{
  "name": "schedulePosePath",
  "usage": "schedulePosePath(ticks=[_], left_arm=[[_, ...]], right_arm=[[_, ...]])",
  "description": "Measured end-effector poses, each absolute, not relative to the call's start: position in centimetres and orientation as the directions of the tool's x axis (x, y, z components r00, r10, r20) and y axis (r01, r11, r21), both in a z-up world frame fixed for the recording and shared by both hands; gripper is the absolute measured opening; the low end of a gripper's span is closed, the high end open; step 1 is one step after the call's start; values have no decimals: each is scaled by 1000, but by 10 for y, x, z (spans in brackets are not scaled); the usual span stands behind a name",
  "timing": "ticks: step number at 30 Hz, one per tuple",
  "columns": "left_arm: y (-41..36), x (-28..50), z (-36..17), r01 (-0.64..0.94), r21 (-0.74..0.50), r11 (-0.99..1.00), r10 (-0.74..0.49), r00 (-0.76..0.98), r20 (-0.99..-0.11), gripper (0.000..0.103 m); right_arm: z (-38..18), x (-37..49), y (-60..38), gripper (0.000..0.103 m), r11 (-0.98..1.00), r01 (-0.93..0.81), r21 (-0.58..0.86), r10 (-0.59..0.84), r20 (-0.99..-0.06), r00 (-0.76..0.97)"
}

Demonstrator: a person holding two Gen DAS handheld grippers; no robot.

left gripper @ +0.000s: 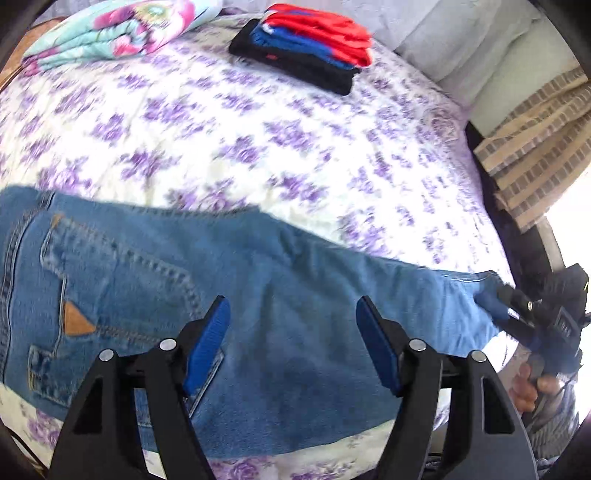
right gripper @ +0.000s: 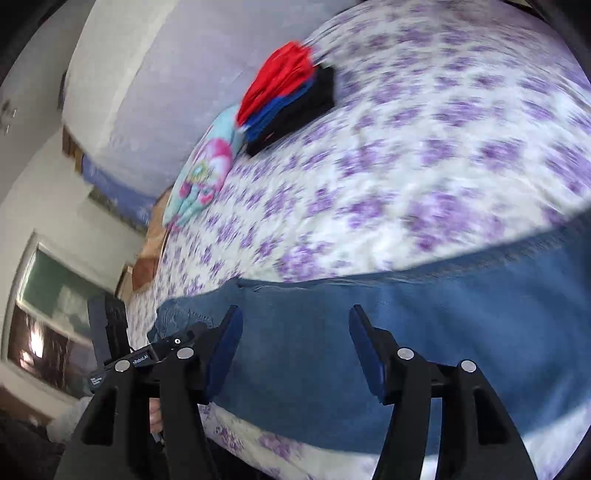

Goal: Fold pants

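Observation:
Blue jeans [left gripper: 229, 295] lie flat across the near edge of the bed, back pocket with a tan patch at the left. My left gripper [left gripper: 293, 332] is open, hovering just above the jeans near the seat, holding nothing. My right gripper [right gripper: 295, 339] is open above the leg part of the jeans [right gripper: 406, 332]. In the left wrist view the right gripper [left gripper: 495, 301] appears at the far right by the leg end of the jeans; whether it touches the cloth I cannot tell. In the right wrist view the left gripper's body [right gripper: 147, 358] shows at the left.
The bed has a white cover with purple flowers [left gripper: 258, 129]. A stack of folded red, blue and black clothes [left gripper: 310, 44] lies at the far side. A folded floral blanket [left gripper: 110, 33] lies far left. A striped curtain [left gripper: 535, 147] hangs right of the bed.

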State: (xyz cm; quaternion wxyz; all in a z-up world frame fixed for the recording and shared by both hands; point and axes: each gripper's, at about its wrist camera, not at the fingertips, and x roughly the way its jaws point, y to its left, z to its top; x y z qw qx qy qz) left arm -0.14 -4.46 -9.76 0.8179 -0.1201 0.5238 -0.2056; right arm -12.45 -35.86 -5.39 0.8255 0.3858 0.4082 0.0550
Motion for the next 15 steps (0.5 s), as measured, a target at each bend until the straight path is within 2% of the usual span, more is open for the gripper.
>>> schedulePosePath(ticks=[5, 10, 15], left_arm=[[-68, 8, -90, 282, -434, 856, -511, 331, -793, 69], [-105, 13, -93, 361, -410, 838, -509, 242, -826, 69], [-111, 20, -101, 351, -402, 846, -490, 209, -846, 69]], right_arm=[[-79, -232, -428, 61, 482, 480, 733, 172, -616, 769], [-122, -252, -460, 61, 273, 508, 817, 119, -553, 825], [-144, -241, -475, 59, 186, 473, 861, 78, -493, 866]])
